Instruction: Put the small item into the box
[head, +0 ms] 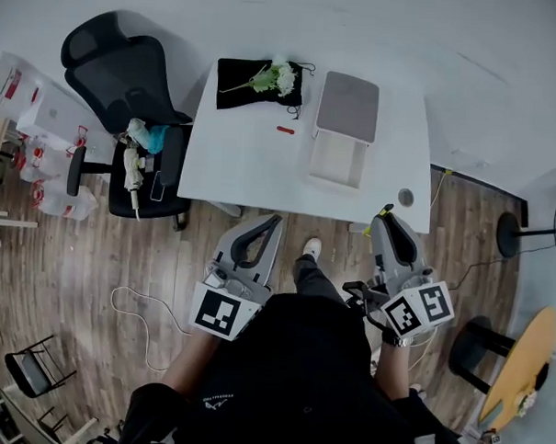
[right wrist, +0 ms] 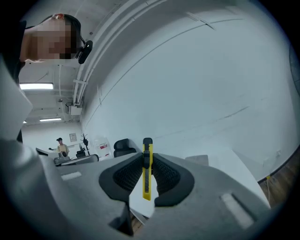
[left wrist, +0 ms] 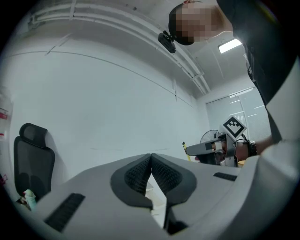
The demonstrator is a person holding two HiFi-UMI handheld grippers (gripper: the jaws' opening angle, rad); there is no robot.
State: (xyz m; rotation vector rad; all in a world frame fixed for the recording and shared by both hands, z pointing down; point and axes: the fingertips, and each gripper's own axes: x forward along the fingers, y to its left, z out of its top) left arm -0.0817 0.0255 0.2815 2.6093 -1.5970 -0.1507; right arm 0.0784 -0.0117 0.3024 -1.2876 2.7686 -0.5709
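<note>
My right gripper [head: 386, 219] is shut on a yellow utility knife [right wrist: 147, 173], which stands upright between the pads [right wrist: 164, 173]. The knife's yellow tip [head: 385, 210] shows just short of the white table's near edge [head: 261, 184]. An open box [head: 338, 159] with a white inside lies on the table, its grey lid [head: 348, 105] behind it. My left gripper [head: 271, 222] is shut with nothing in it, its pads touching [left wrist: 151, 157], held off the table's near side. In the left gripper view the right gripper [left wrist: 220, 147] shows at the right.
On the table lie a black cloth with white flowers [head: 261, 80], a small red item [head: 285, 129] and a round grey object [head: 405, 196]. A black office chair [head: 128, 81] stands at the table's left. A cable [head: 140, 316] lies on the wooden floor.
</note>
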